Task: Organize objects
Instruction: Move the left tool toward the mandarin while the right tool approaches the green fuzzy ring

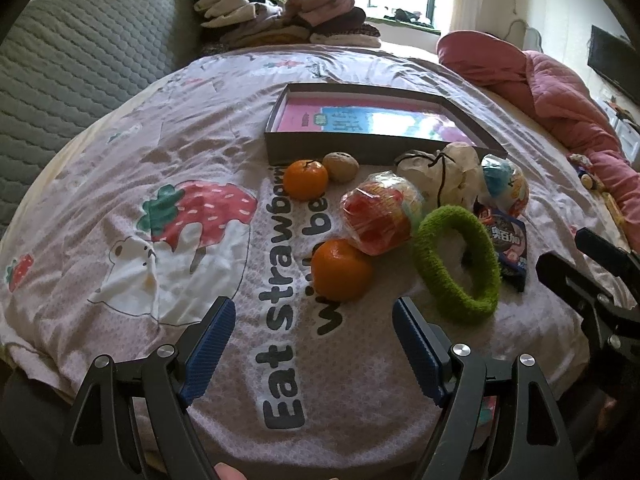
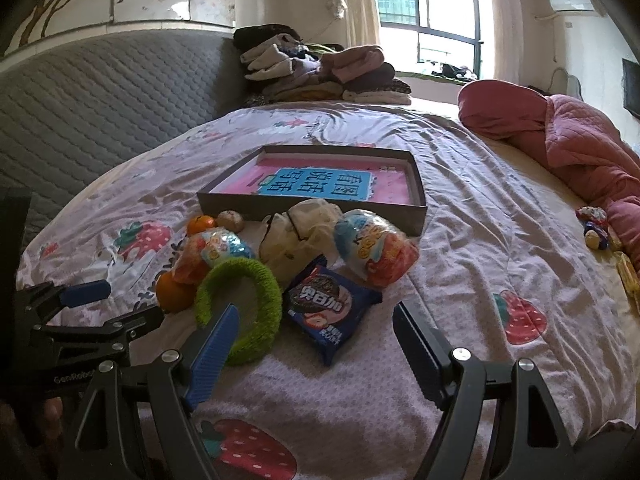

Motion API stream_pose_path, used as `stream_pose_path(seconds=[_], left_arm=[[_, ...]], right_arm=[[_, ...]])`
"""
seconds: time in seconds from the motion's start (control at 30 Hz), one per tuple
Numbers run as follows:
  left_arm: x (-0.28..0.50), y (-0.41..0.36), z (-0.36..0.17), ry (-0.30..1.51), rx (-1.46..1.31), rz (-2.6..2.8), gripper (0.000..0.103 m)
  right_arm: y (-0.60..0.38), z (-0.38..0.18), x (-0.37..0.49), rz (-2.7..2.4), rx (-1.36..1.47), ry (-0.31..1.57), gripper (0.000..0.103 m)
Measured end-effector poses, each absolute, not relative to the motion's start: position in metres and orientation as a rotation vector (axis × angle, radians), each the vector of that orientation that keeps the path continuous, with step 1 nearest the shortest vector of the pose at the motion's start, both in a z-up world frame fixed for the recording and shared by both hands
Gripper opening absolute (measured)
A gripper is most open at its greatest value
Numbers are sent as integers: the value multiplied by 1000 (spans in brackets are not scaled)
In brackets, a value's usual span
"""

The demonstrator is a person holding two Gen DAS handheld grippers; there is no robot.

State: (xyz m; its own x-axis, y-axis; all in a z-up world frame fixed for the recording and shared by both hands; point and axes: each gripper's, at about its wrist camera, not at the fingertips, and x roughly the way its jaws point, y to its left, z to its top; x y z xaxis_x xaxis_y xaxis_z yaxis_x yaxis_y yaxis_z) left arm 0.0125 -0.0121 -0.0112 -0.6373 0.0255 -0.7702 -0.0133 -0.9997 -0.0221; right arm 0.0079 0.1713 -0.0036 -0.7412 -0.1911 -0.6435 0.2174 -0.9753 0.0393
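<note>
Both the left gripper and the right gripper stand spread wide and empty above the bed. The near orange lies before the box: firm, light, likely to roll; best pinched across its middle. The green ring looks soft.

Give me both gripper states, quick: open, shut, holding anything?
Left gripper: open, holding nothing.
Right gripper: open, holding nothing.

Left tool fingers spread wide, empty, right tool likewise spread, empty, side by side
</note>
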Motion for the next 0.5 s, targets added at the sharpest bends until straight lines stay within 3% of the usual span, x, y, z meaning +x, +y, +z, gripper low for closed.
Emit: stream_pose_path(seconds=[0.5], left_arm=[[1,-16,-24,-47,-1320,2795,82]], right_arm=[[155,-19,-8,-2713,1038,154,73]])
